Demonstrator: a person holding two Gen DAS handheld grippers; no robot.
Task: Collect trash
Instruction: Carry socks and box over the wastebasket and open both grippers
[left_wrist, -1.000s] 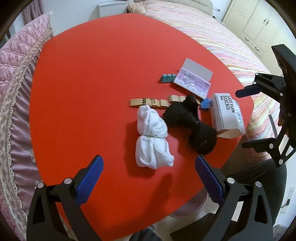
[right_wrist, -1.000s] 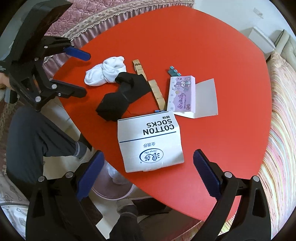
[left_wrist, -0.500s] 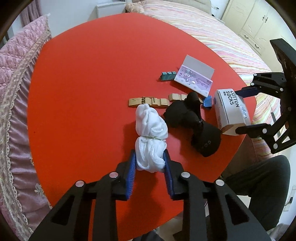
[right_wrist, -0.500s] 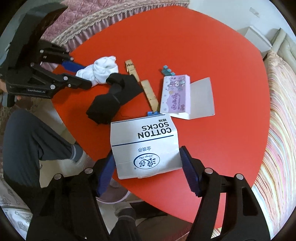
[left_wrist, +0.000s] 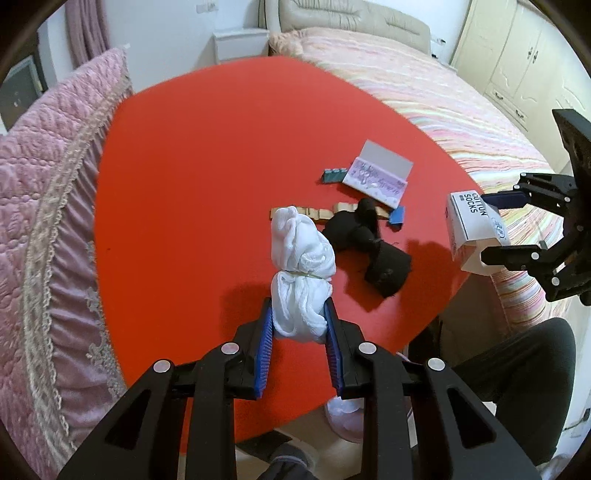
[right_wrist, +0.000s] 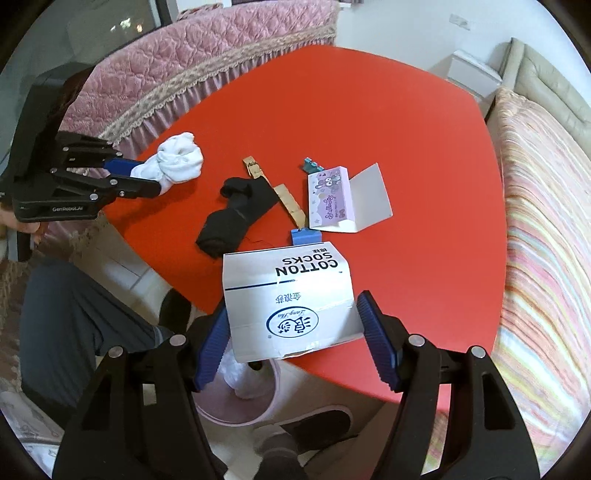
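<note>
1. Your left tool (left_wrist: 299, 328) is clenched on the lower end of the white sock bundle (left_wrist: 301, 266), which hangs lifted above the red table (left_wrist: 207, 155). Only the bottom lobe sits between the pads; the upper lobe stands free above the rubber band. A quick swing may let the soft knit slide out and drop to the floor.

2. Your right tool (right_wrist: 293, 338) is grasping the COTTON SOCKS box (right_wrist: 290, 295) by its side walls, raised at the near table edge, above the pink bin (right_wrist: 273, 391) below. The box is thin card with an open, torn near end. Squeeze harder and the walls will likely buckle, and the box may twist out.

3. The bin sits partly under the table edge, so a release made too early risks landing the box on the rim or the table.

4. The black sock (right_wrist: 236, 214), the blue clip (right_wrist: 304, 236), the wooden clips (right_wrist: 280, 192) and the purple card pack (right_wrist: 328, 201) lie close together. The blue clip lies just beside the box's far end; dragging the box back could sweep it off.

5. Both tools are loaded, so neither can catch a slip.
</note>
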